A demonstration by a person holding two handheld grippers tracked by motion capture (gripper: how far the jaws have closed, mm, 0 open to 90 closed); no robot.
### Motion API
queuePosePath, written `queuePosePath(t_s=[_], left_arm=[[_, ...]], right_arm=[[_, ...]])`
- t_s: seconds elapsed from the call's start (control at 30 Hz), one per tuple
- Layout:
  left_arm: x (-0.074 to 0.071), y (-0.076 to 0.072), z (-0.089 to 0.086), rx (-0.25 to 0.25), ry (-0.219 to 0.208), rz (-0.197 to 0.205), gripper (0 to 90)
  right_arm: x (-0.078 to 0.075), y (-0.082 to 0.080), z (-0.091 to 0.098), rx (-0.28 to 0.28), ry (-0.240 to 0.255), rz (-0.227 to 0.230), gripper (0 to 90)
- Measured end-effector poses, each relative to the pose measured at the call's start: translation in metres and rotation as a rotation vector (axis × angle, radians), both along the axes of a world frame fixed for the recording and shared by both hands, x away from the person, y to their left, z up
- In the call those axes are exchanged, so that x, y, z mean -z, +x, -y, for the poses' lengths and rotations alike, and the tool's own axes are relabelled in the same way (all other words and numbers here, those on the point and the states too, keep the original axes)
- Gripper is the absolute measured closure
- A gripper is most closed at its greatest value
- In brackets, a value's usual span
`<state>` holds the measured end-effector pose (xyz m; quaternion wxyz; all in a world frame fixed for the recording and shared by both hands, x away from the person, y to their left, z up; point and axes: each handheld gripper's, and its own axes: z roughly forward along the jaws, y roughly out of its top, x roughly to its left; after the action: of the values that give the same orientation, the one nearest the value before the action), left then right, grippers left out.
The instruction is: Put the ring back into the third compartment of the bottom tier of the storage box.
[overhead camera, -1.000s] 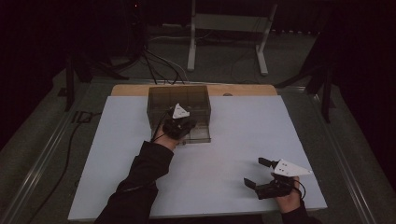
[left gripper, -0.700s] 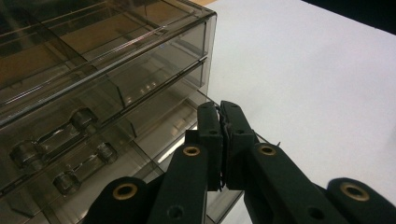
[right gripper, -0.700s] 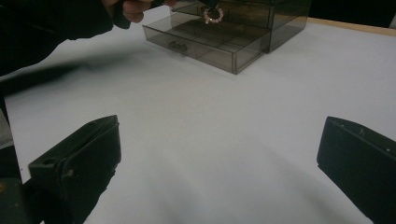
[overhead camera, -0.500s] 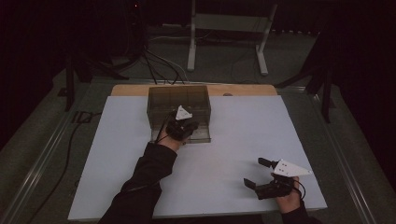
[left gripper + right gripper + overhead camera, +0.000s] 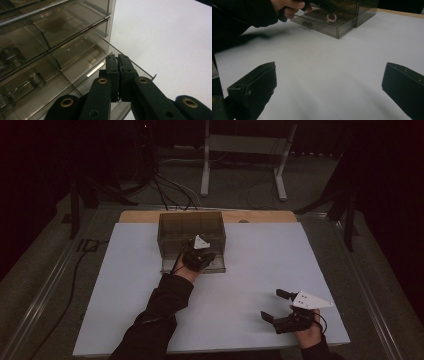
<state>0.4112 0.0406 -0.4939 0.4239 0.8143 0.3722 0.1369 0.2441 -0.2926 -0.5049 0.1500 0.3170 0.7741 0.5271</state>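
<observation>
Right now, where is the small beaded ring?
In the right gripper view the beaded ring hangs from the tip of the left gripper, just above the pulled-out bottom drawer of the smoky clear drawer box.

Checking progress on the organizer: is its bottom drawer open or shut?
Open. The drawer juts out from the smoky organizer onto the table, a bead ring lying inside it.

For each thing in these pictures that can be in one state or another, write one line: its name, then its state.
Left gripper: jaws shut, nothing seen between them, tips over the open drawer.
Right gripper: jaws wide open, empty, over the white table.
Smoked plastic drawer box: upright at the table's far side.
Bottom drawer: pulled out, open.
Bead ring: hangs at the left gripper's tip above the open drawer.
</observation>
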Motion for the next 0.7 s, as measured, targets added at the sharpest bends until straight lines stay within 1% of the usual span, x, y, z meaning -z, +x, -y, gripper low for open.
queuePosePath(t_s=[0.07, 0.1, 0.27, 0.3, 0.33, 0.37, 0.4, 0.43, 0.5, 0.53, 0.57, 0.6, 0.63, 0.67, 0.7], left_arm=[[0.001, 0.001, 0.002, 0.001, 0.006, -0.001, 89.6], [0.002, 0.003, 0.004, -0.002, 0.020, -0.010, 89.6], [0.006, 0.006, 0.006, 0.000, 0.016, -0.027, 89.6], [0.008, 0.007, 0.008, 0.005, 0.028, -0.038, 89.5], [0.008, 0.007, 0.008, 0.005, 0.028, -0.038, 89.5], [0.009, 0.008, 0.011, 0.012, 0.040, -0.052, 89.5], [0.009, 0.008, 0.011, 0.012, 0.040, -0.052, 89.5], [0.010, 0.009, 0.014, 0.012, 0.055, -0.053, 89.5], [0.010, 0.009, 0.015, 0.016, 0.052, -0.056, 89.4], [0.010, 0.010, 0.016, 0.011, 0.047, -0.073, 88.5], [0.010, 0.010, 0.016, 0.011, 0.047, -0.073, 86.6], [0.009, 0.010, 0.016, -0.001, 0.046, -0.077, 86.6], [0.007, 0.010, 0.015, -0.014, 0.030, -0.083, 79.9], [0.006, 0.009, 0.015, -0.015, 0.023, -0.085, 77.5], [0.004, 0.008, 0.015, -0.014, 0.023, -0.077, 72.9]], right_arm=[[0.000, 0.000, 0.000, 0.000, 0.000, 0.000, 0.0], [0.000, 0.000, 0.000, 0.001, 0.003, 0.000, 0.0], [0.000, 0.000, 0.000, 0.002, 0.004, -0.002, 0.0], [0.000, 0.000, 0.000, 0.001, 0.003, 0.000, 0.0], [0.000, 0.000, 0.000, 0.001, 0.003, 0.000, 0.0], [0.000, 0.000, 0.000, 0.001, 0.005, -0.001, 0.0], [0.000, 0.000, 0.000, 0.001, 0.005, -0.001, 0.0], [0.000, 0.000, 0.001, 0.003, 0.004, -0.002, 0.0], [0.000, 0.000, 0.001, 0.003, 0.005, -0.004, 0.0], [0.000, 0.000, 0.001, 0.003, 0.005, -0.004, 0.0], [0.000, 0.000, 0.001, 0.003, 0.005, -0.004, 0.0], [-0.001, 0.000, 0.001, 0.003, 0.007, -0.002, 0.0], [-0.001, 0.000, 0.001, 0.005, 0.009, -0.004, 0.0], [-0.001, 0.000, 0.001, 0.004, 0.008, -0.004, 0.0], [-0.001, 0.000, 0.001, 0.004, 0.006, -0.002, 0.0]])
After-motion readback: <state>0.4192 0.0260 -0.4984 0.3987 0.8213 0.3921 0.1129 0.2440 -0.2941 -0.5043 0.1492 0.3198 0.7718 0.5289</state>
